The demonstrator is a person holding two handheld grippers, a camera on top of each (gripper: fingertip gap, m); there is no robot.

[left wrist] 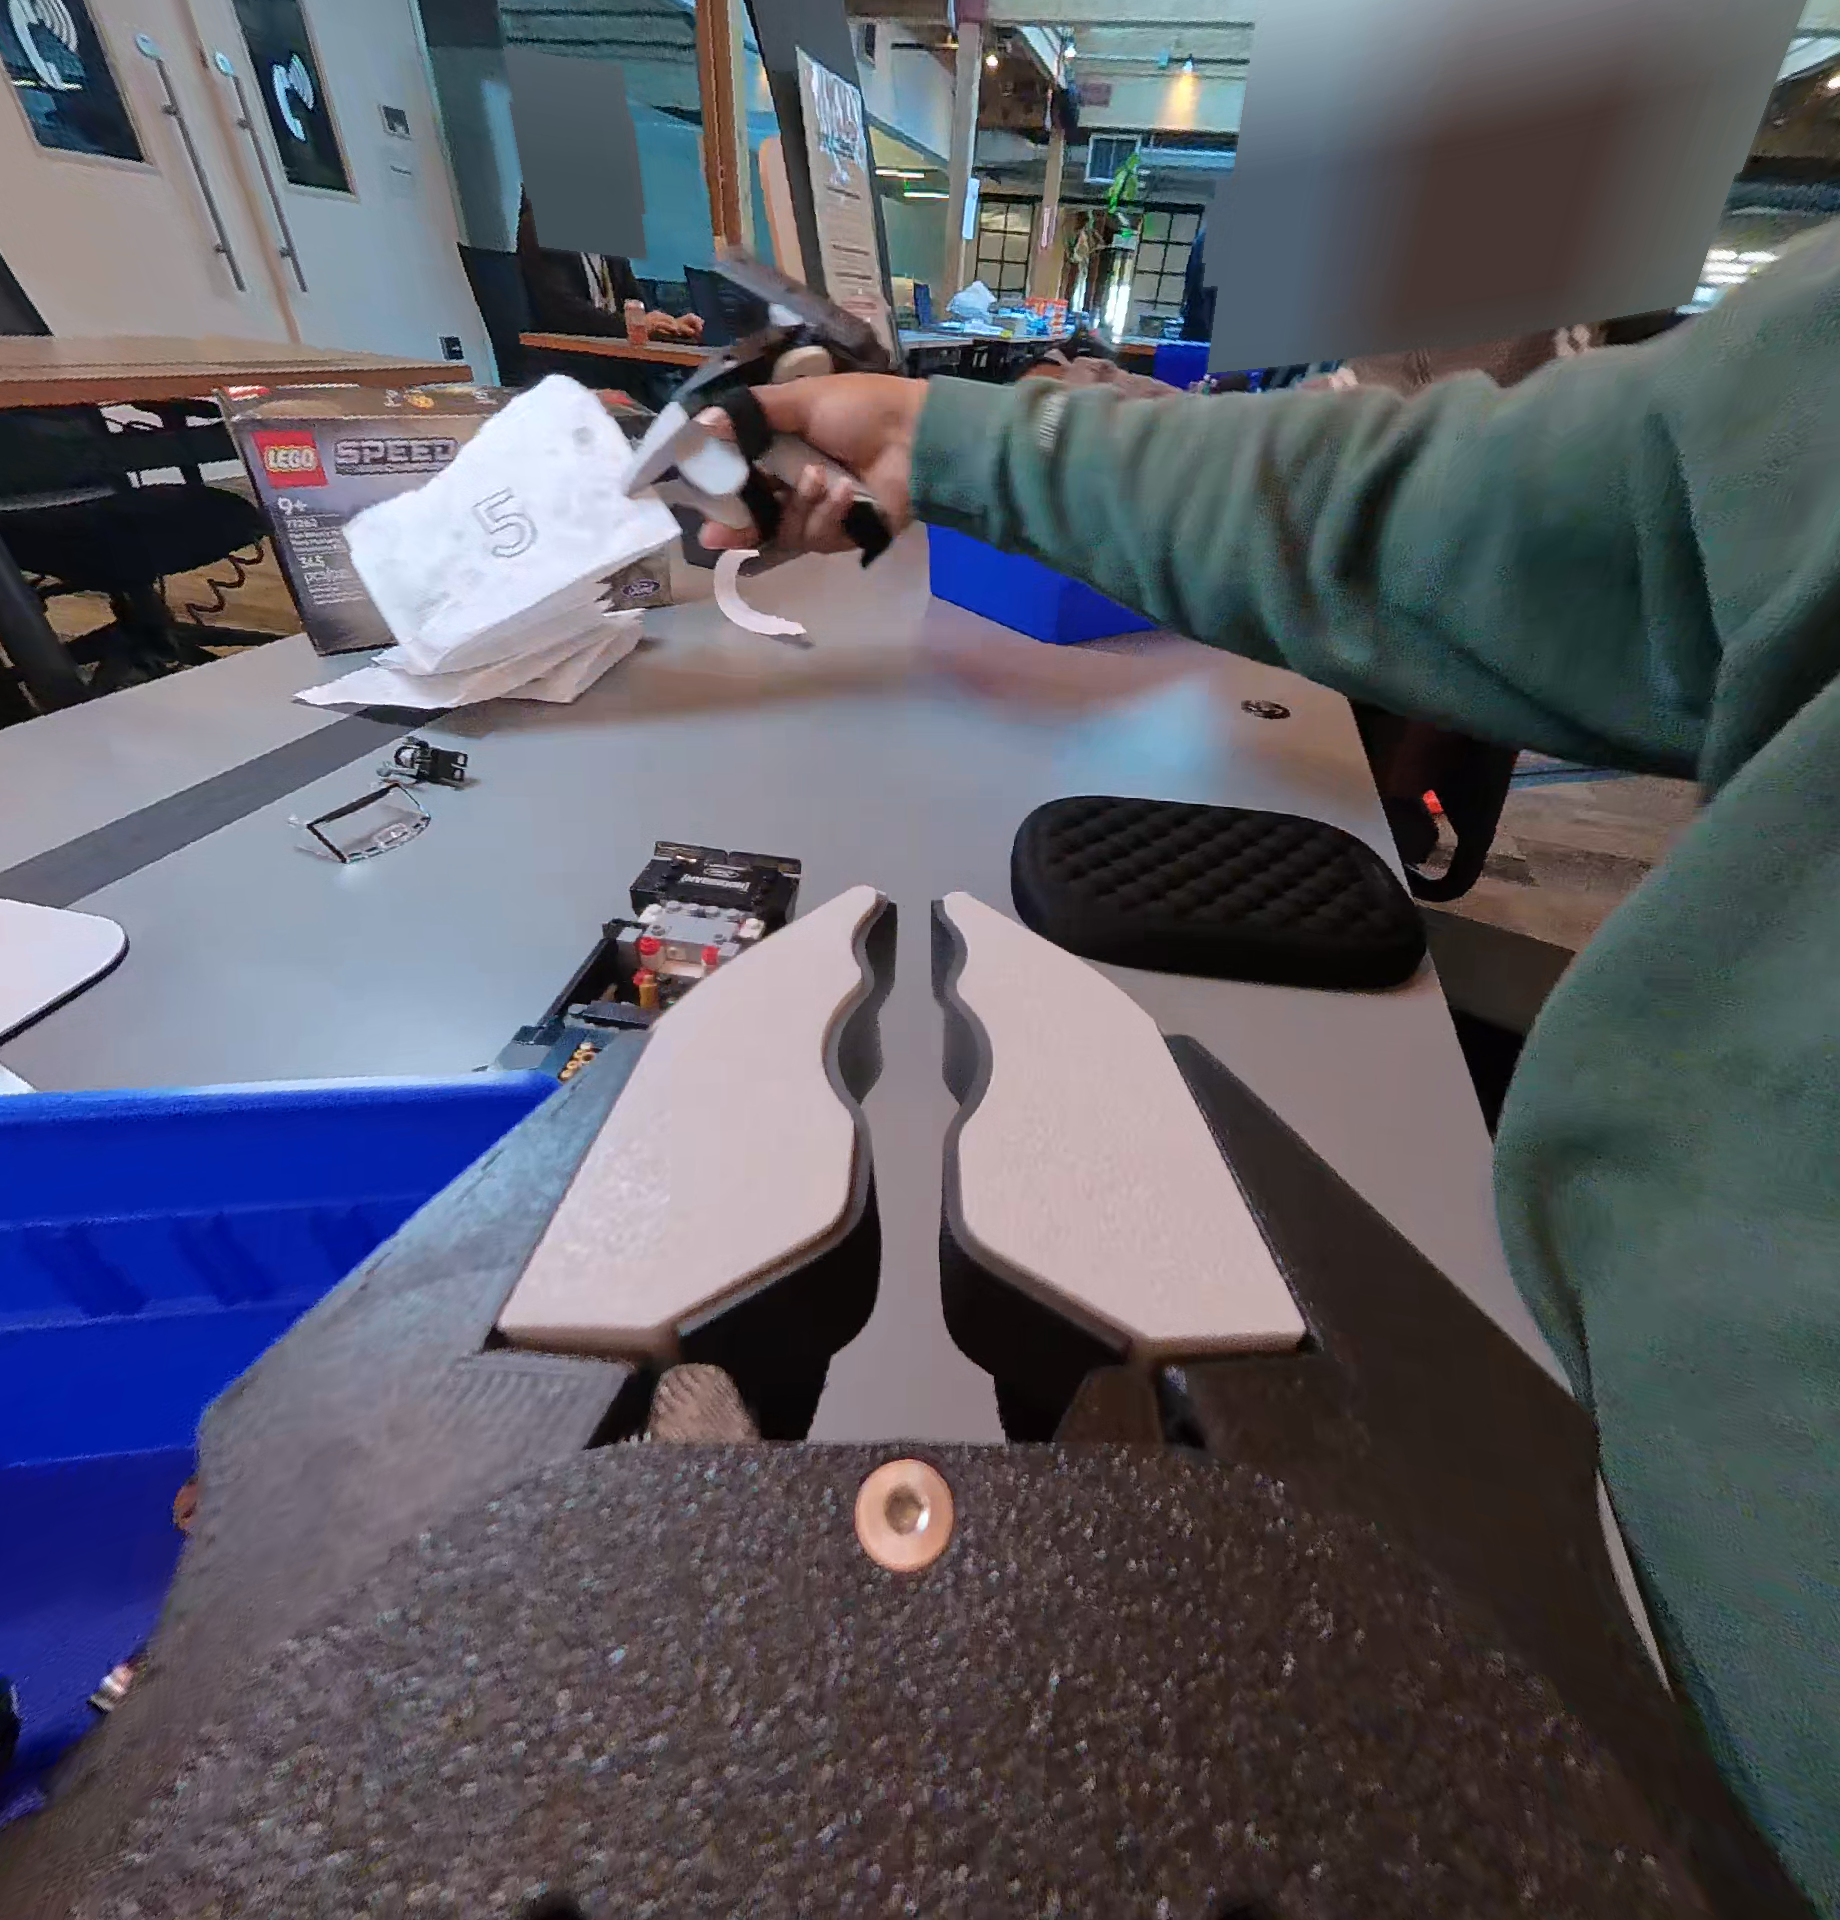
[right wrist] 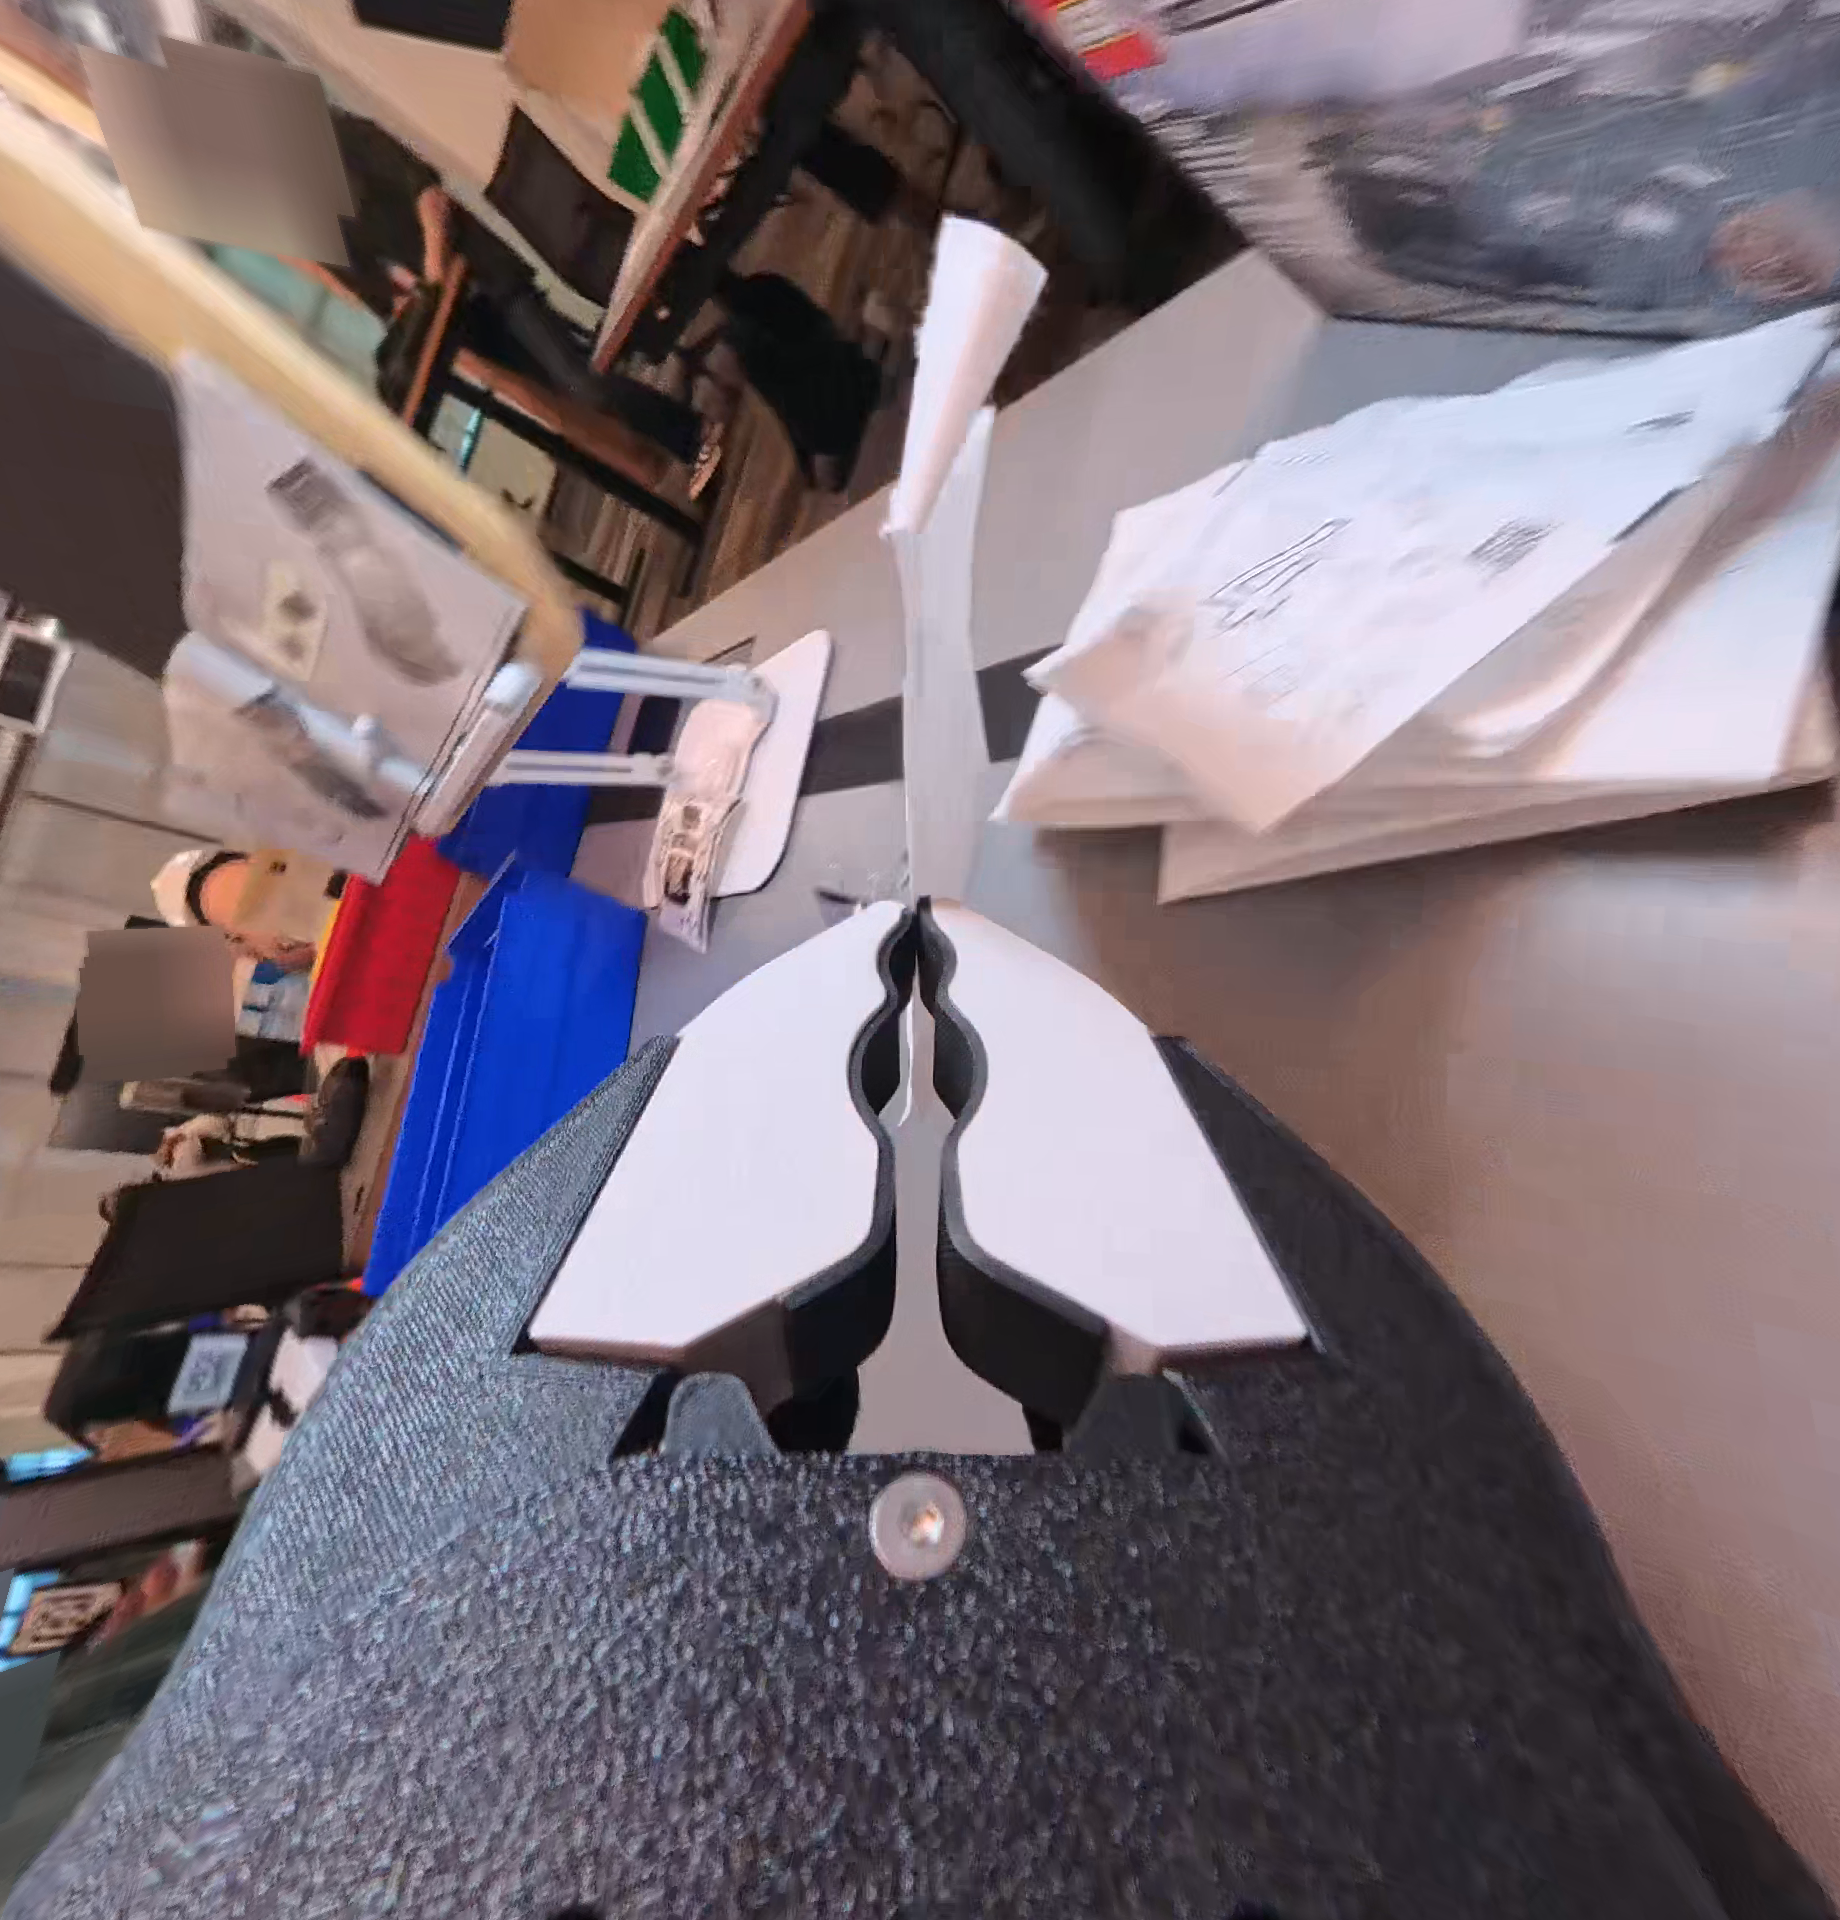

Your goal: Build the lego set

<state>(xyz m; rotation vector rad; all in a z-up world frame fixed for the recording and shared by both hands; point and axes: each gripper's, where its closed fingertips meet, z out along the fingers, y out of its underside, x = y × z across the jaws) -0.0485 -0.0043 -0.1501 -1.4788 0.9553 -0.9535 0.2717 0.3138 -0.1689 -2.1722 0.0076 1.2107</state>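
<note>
Clearing trash: right gripper [right wrist: 917,914] clamps crumpled white paper bag [left wrist: 500,530] above flat bag pile [right wrist: 1415,644]. Left gripper [left wrist: 911,904] idles, fingers slightly apart, near part-built black lego car [left wrist: 677,945].

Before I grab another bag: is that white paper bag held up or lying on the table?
Held up. The right gripper is shut on the white paper bag, lifted above the stack of bags.

White paper bag [left wrist: 500,530] — blue bin [left wrist: 168,1226], grey table [left wrist: 791,748]
</note>
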